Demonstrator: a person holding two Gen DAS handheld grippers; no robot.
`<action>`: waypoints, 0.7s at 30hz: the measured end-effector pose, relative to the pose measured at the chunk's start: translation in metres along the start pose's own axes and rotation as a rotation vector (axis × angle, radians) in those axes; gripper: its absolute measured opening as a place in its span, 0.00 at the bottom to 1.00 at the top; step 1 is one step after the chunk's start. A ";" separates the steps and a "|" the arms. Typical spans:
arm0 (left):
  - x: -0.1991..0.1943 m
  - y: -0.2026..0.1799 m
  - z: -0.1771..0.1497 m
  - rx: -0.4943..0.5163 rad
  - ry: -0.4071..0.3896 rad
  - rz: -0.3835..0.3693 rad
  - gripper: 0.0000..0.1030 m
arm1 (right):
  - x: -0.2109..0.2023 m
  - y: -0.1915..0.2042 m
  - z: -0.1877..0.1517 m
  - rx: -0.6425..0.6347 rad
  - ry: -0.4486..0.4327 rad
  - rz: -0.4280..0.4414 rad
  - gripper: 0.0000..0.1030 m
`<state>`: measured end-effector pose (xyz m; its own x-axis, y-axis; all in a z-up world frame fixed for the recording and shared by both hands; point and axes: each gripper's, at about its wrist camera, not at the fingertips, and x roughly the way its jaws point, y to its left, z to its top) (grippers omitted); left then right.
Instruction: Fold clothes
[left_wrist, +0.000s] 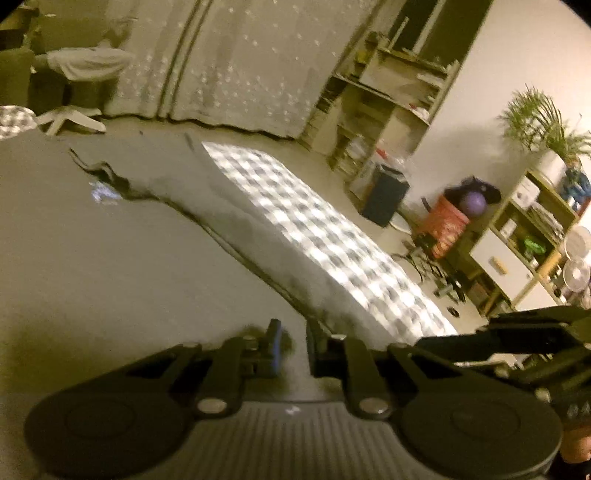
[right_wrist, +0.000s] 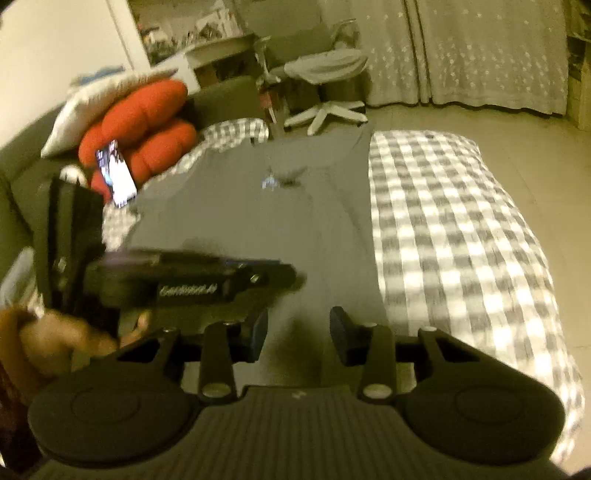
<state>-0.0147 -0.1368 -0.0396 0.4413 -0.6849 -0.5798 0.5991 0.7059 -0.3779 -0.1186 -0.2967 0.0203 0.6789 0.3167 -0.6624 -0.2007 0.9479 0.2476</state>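
Note:
A dark grey garment (left_wrist: 122, 251) (right_wrist: 240, 214) lies spread on a grey-and-white checked bed sheet (left_wrist: 317, 232) (right_wrist: 461, 240), with a small pale print (right_wrist: 271, 181) near its collar. My left gripper (left_wrist: 295, 345) hovers low over the garment's near edge. A narrow gap shows between its pads and the hem runs in beside the right finger. From the right wrist view the left gripper (right_wrist: 295, 278) is a blurred black bar held by a hand (right_wrist: 55, 339). My right gripper (right_wrist: 299, 332) is open over the garment close to its right edge, with nothing pinched.
A red cushion (right_wrist: 140, 122), a white pillow (right_wrist: 96, 99) and a lit phone (right_wrist: 118, 177) lie at the bed's left. Beyond the bed are a swivel chair (right_wrist: 325, 74), a curtain (left_wrist: 240, 66), shelves (left_wrist: 388, 103), a dark bin (left_wrist: 386, 194) and a plant (left_wrist: 539, 118).

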 end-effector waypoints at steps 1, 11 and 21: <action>0.003 -0.002 -0.001 0.008 0.008 -0.005 0.13 | -0.001 0.003 -0.004 -0.019 0.007 -0.003 0.40; 0.012 -0.007 -0.002 0.006 0.031 -0.037 0.13 | 0.015 0.026 -0.030 -0.162 0.080 -0.022 0.40; 0.011 -0.008 -0.003 0.011 0.043 -0.039 0.13 | 0.019 0.011 -0.037 -0.162 0.074 -0.125 0.37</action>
<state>-0.0169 -0.1495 -0.0452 0.3882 -0.7036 -0.5952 0.6226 0.6764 -0.3935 -0.1336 -0.2785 -0.0155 0.6533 0.1922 -0.7323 -0.2331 0.9713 0.0470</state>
